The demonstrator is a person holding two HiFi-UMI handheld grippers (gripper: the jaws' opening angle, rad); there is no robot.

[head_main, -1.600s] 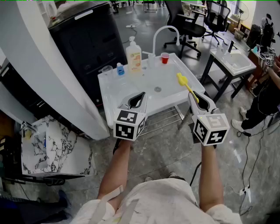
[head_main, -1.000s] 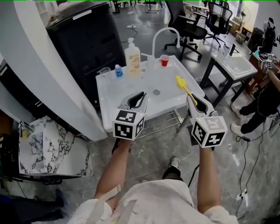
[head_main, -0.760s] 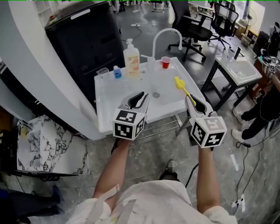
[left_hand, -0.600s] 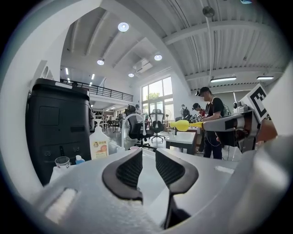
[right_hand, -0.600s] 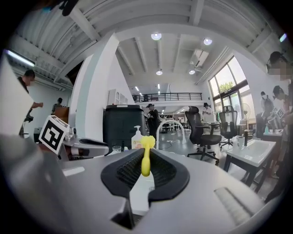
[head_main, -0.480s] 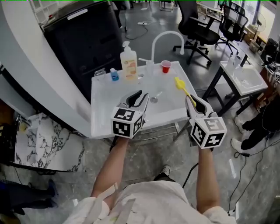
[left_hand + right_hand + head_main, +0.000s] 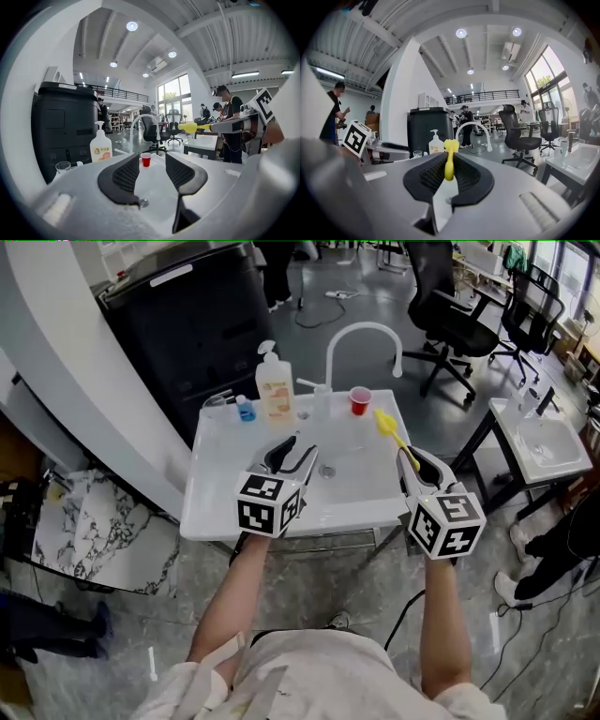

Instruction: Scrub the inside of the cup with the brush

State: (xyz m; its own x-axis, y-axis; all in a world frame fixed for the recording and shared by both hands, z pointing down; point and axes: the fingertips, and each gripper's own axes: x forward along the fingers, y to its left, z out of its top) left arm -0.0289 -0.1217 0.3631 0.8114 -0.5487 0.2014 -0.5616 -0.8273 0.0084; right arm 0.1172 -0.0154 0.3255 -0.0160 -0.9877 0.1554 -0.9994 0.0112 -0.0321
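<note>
Cup (image 7: pixel 359 401) stands near faucet (image 7: pixel 362 328); right hand-held gripper (image 7: pixel 406 455) clamps brush (image 7: pixel 388 422), left hand-held gripper (image 7: pixel 298 448) just opening, empty.

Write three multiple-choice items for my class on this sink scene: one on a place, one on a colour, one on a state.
1. Where does the red cup stand?
A. at the sink's back edge, beside the faucet
B. on the floor
C. on a chair

2. What colour is the brush?
A. blue
B. yellow
C. black

3. How do the left gripper's fingers stand?
A. shut on the cup
B. shut on the brush
C. apart, gripping nothing

Answers:
1 A, it sits near the faucet's base.
2 B, its yellow head sticks out of the right gripper.
3 C, they have just been opening, with only a gap between them.
</note>
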